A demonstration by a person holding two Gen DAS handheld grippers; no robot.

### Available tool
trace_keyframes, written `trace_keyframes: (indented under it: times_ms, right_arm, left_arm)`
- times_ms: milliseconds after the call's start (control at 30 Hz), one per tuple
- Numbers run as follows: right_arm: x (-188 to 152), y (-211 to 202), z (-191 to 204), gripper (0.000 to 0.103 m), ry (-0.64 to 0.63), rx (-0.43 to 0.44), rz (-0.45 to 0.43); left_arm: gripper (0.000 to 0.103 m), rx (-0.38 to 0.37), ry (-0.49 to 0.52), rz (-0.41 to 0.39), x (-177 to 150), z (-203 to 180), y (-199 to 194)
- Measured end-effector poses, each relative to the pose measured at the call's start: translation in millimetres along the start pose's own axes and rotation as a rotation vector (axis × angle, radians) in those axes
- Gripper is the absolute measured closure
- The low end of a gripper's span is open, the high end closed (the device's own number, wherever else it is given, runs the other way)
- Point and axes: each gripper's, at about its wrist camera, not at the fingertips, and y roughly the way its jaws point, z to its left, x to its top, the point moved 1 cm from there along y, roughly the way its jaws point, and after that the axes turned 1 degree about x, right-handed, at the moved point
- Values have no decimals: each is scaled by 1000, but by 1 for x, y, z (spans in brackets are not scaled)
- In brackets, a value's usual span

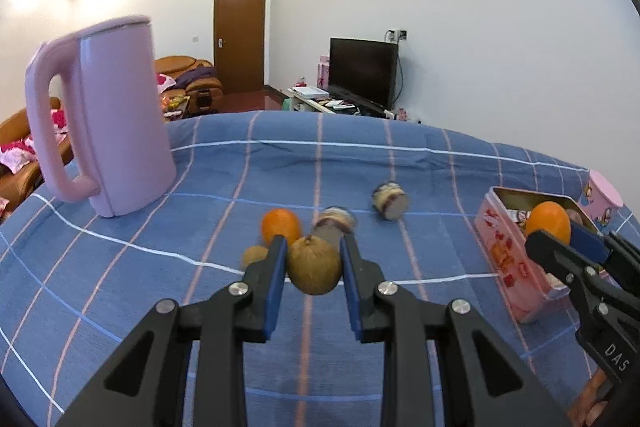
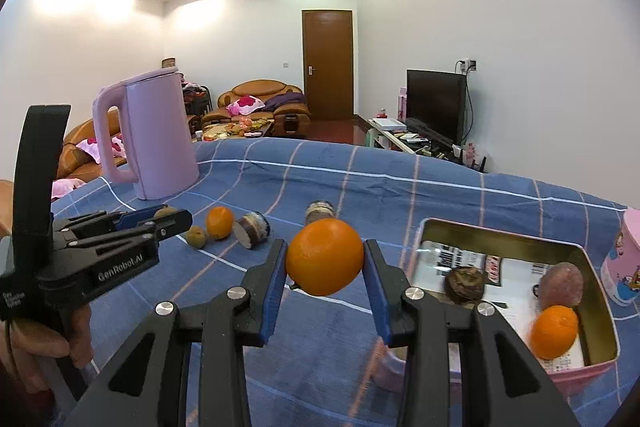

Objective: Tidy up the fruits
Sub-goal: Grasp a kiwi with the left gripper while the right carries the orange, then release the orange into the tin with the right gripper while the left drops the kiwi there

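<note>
My left gripper (image 1: 313, 243) is shut on a round brown fruit (image 1: 314, 269), held just above the blue checked cloth (image 1: 160, 291). Beyond it on the cloth lie an orange (image 1: 280, 226) and a small brown fruit (image 1: 254, 255). My right gripper (image 2: 325, 247) is shut on a second orange (image 2: 324, 257), to the left of an open pink tin (image 2: 516, 237). Inside the tin are another orange (image 2: 554, 331) and two brownish pieces. The left gripper (image 2: 174, 213) shows at the left of the right wrist view, the right gripper (image 1: 560, 233) at the right of the left wrist view.
A tall pink kettle (image 1: 116, 131) stands at the back left of the cloth. Two short striped cylinders (image 1: 334, 223) (image 1: 390, 201) lie near the loose fruit. A pink cup (image 2: 624, 263) stands just right of the tin. Sofas, a door and a television are behind.
</note>
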Motion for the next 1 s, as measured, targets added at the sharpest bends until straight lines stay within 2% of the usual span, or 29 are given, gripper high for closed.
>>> trace_keyframes:
  times_ms: [467,1000]
  right_arm:
    - [-1,-29,-60,63,46,-72,-54]
    - [-2,-63,-156,63,151,-248,-108]
  left_arm:
    - [75,-54,46,12,5,-70,-1]
    - [75,-152,108,-4,15,-142,1]
